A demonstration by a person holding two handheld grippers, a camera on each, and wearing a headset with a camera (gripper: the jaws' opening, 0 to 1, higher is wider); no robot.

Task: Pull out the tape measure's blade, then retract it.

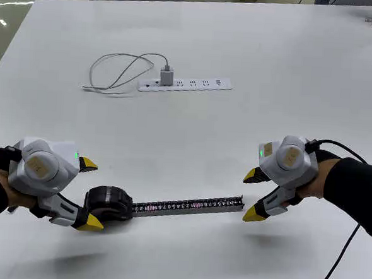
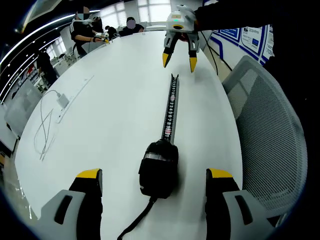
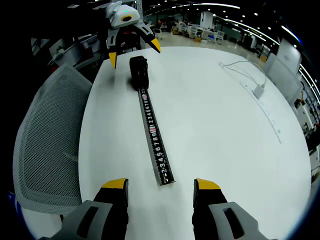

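A black tape measure (image 1: 108,203) lies on the white table (image 1: 192,133) with its blade (image 1: 188,206) pulled out to the right. My left gripper (image 1: 88,193) is open, its yellow-tipped jaws on either side of the case (image 2: 159,167) without touching it. My right gripper (image 1: 253,194) is open just past the blade's end hook (image 3: 167,180), which lies on the table between and slightly ahead of the jaws. In the right gripper view the case (image 3: 138,70) sits far off, with the left gripper (image 3: 132,50) behind it. The right gripper (image 2: 178,61) shows in the left gripper view.
A white power strip (image 1: 186,84) with a plugged charger (image 1: 167,76) and a coiled white cable (image 1: 117,72) lies at the table's middle. A grey mesh chair (image 2: 270,135) stands beside the table's near edge. People sit at the far end (image 2: 85,25).
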